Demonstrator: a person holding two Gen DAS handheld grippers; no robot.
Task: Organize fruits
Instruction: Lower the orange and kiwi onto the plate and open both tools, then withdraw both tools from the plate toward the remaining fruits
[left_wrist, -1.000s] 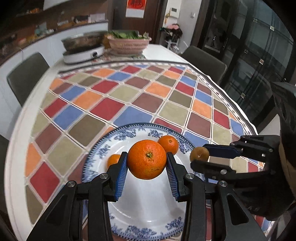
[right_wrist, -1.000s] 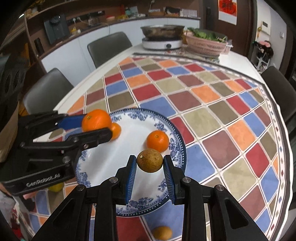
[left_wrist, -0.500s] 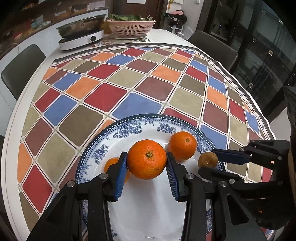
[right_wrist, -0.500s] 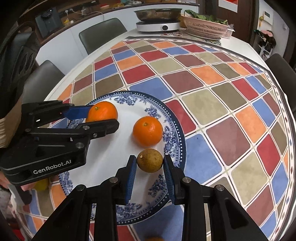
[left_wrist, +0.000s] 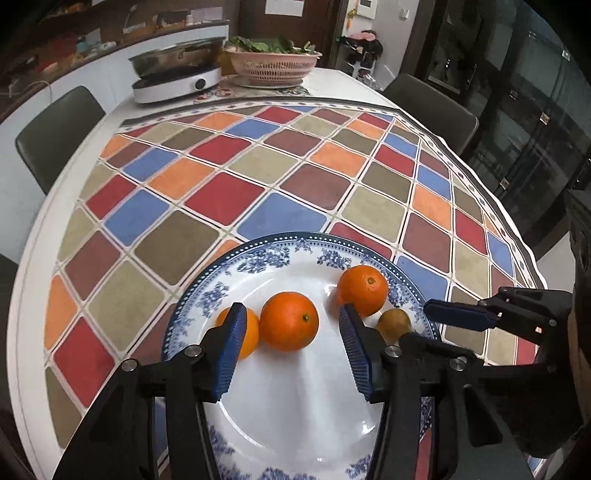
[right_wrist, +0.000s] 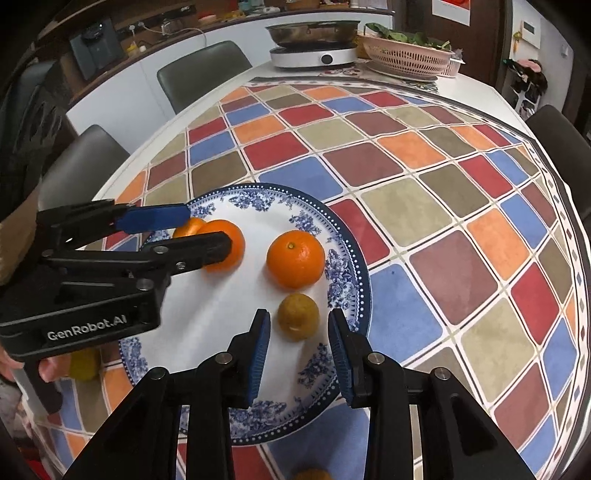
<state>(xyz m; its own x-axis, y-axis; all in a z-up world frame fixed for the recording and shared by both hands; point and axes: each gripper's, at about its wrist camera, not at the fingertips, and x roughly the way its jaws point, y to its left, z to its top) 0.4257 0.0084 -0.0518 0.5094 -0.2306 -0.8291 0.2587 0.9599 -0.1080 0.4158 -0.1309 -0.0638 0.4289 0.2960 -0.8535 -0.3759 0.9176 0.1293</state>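
Observation:
A blue-and-white plate (left_wrist: 295, 406) (right_wrist: 221, 302) lies on the checked tablecloth. My left gripper (left_wrist: 291, 309) (right_wrist: 207, 230) hovers low over it. Its jaws are opening, and a large orange (left_wrist: 289, 321) (right_wrist: 231, 242) rests on the plate between them, clear of both pads. That orange leans against a smaller orange (left_wrist: 248, 332) (right_wrist: 188, 226). A third orange (left_wrist: 364, 290) (right_wrist: 295, 258) sits near the plate's right rim. My right gripper (right_wrist: 298, 314) (left_wrist: 419, 321) has its jaws opening too. A small brown fruit (right_wrist: 298, 320) (left_wrist: 394, 325) lies on the plate between its tips, with a gap on each side.
A yellowish fruit (right_wrist: 84, 363) lies off the plate beside a hand (right_wrist: 48, 369), and another orange fruit (right_wrist: 312, 474) sits at the near table edge. At the far end stand a pan on a cooker (left_wrist: 177, 74) and a pink basket (left_wrist: 273, 62). Chairs ring the table.
Both grippers came down to the plate and let go. The large orange left the left pads and rolled against the small orange. The brown fruit now lies free between the right pads.

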